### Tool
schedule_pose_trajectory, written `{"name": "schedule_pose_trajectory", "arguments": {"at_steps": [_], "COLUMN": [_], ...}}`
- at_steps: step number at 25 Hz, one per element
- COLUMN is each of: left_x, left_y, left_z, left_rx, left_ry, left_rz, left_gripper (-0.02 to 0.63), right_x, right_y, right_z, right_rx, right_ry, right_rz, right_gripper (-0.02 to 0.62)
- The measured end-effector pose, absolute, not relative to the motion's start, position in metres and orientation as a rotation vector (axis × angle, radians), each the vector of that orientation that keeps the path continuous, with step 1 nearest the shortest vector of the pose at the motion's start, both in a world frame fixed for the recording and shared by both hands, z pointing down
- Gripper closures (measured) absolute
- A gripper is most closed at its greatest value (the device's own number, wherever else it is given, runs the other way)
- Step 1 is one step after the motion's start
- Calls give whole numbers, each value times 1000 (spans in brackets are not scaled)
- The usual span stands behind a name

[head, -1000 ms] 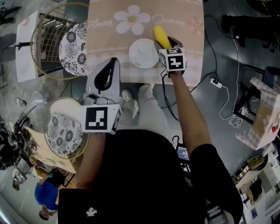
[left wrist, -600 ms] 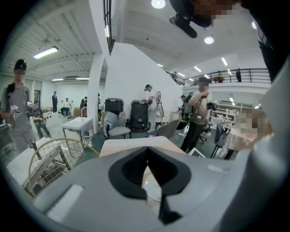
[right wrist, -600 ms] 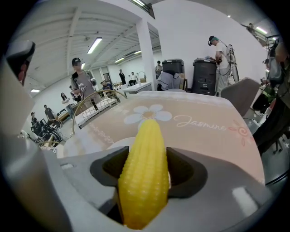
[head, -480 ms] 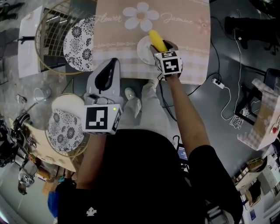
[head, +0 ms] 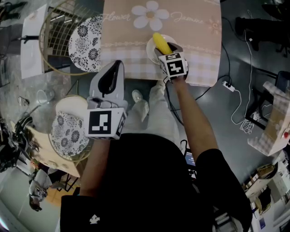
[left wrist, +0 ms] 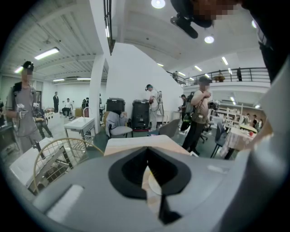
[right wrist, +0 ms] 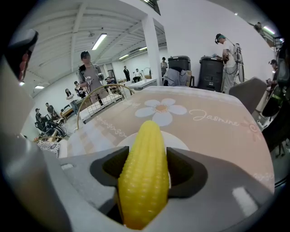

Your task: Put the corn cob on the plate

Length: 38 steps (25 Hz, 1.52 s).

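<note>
Where the corn cob (right wrist: 144, 174) is: clamped in the right gripper (head: 164, 49), tip pointing to 12 o'clock in the head view, over the white plate (head: 151, 46) — whether it touches the plate cannot be told.
Right gripper: jaws stand wide apart yet press on the cob's two sides, gripping its thicker lower part; the yellow tip sticks out past the pads.
Left gripper (head: 111, 74): jaw tips drawn together with nothing between them; held off the table at about 7 o'clock from the white plate, well apart from it.
White plate: round and plain, near the cloth's near edge; the cob covers its right part in the head view.
Tablecloth (head: 199, 41): beige-pink with a checked border — a printed daisy (head: 152, 13) at 12 o'clock from the white plate, "Jasmine" script at 1 o'clock.
Patterned plate (head: 86, 43): black-and-white floral, at 9 o'clock from the white plate, overlapping a wire basket (head: 50, 27) past the cloth's left edge.
Second patterned plate (head: 68, 136): at 9 o'clock from the left gripper's marker cube.
Floor (head: 235, 136): a power strip (head: 228, 86) with white cable at 4 o'clock from the right gripper.
</note>
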<state>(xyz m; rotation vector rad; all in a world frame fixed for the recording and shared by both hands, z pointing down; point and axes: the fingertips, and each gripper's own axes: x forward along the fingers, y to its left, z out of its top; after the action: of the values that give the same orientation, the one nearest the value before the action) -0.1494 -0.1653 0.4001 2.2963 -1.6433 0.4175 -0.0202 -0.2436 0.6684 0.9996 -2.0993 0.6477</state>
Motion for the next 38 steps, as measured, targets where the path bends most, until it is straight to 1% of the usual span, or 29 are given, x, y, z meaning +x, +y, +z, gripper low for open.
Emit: {"name": "schedule_pose_trajectory", "arguments": {"at_steps": [15,24,26,33,35,38], "left_x": [-152,-148,-145,-150,-152,-155], "left_y": [-160,-157,-156,-152,-149,-144], "left_z": [403,394,392,381,377,373], "left_rx": [2295,2306,2312,2319,2324,2330], "left_ry": [-1625,-1620,-1613,-1626,-1630,-1635], "left_rz": [410,355,345,293,283,265], "left_gripper": [597,597,598,597,597,597], "right_x": [-14,-5,-2,-1,-3,-7], "right_y": [-237,-239,-239,-233,-229,-220], "right_z": [679,643,628,570,552,527], "right_rx": [1023,1096,1113,1181,1201,1218], "right_ry": [-2081,-2131,-2151,-2228,-2253,-2296], "right_rz": [614,599,576,478,439,373], "right_gripper": [327,322,329,427,474,577]}}
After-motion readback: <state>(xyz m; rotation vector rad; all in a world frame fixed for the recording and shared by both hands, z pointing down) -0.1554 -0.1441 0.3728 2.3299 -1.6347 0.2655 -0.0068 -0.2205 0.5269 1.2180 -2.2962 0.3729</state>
